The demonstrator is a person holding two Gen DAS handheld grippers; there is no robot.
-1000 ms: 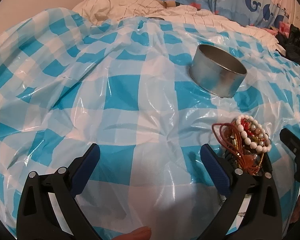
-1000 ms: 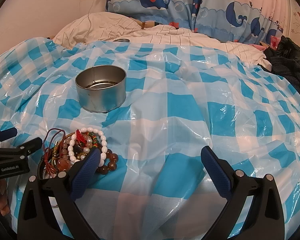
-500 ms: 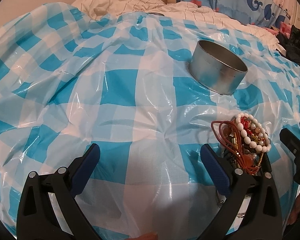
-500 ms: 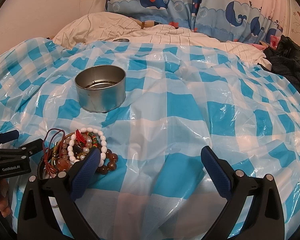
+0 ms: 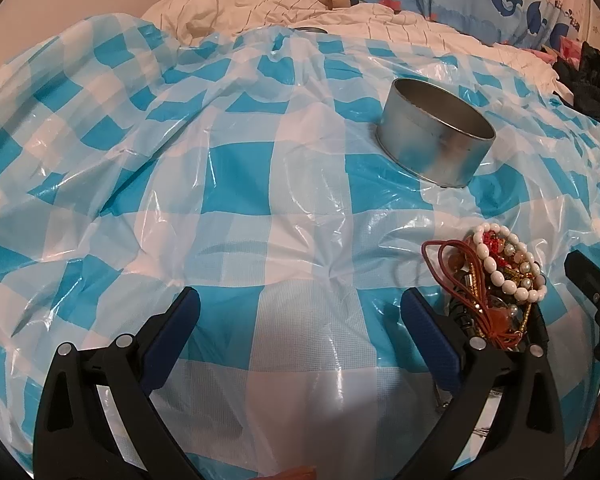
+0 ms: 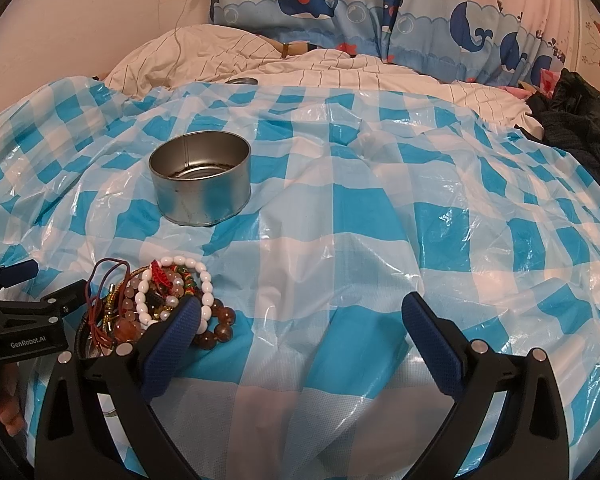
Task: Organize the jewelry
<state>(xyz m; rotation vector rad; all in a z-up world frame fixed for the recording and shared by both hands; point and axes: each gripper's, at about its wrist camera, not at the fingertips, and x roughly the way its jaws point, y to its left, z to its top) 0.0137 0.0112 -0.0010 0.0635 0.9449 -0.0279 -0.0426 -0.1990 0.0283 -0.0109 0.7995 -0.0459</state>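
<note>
A pile of jewelry (image 5: 496, 280) lies on the blue checked plastic sheet (image 5: 244, 184): a white bead bracelet, brown bead bracelets and red cords. It also shows in the right wrist view (image 6: 160, 300). A round metal tin (image 5: 436, 136) stands beyond it, empty in the right wrist view (image 6: 200, 176). My left gripper (image 5: 300, 308) is open and empty, just left of the pile. My right gripper (image 6: 300, 312) is open and empty, its left finger over the pile's right edge. The left gripper also shows in the right wrist view (image 6: 24, 316).
The plastic sheet (image 6: 380, 220) is wrinkled and covers a bed. A white striped duvet (image 6: 300, 68) and whale-print pillows (image 6: 340, 4) lie behind. Dark clothing (image 6: 572, 128) sits at the right edge. A small dark lid (image 6: 242, 81) lies at the sheet's far edge.
The left wrist view has tilted a little, so the tin and sheet sit slightly lower. The right gripper and the jewelry have not moved.
</note>
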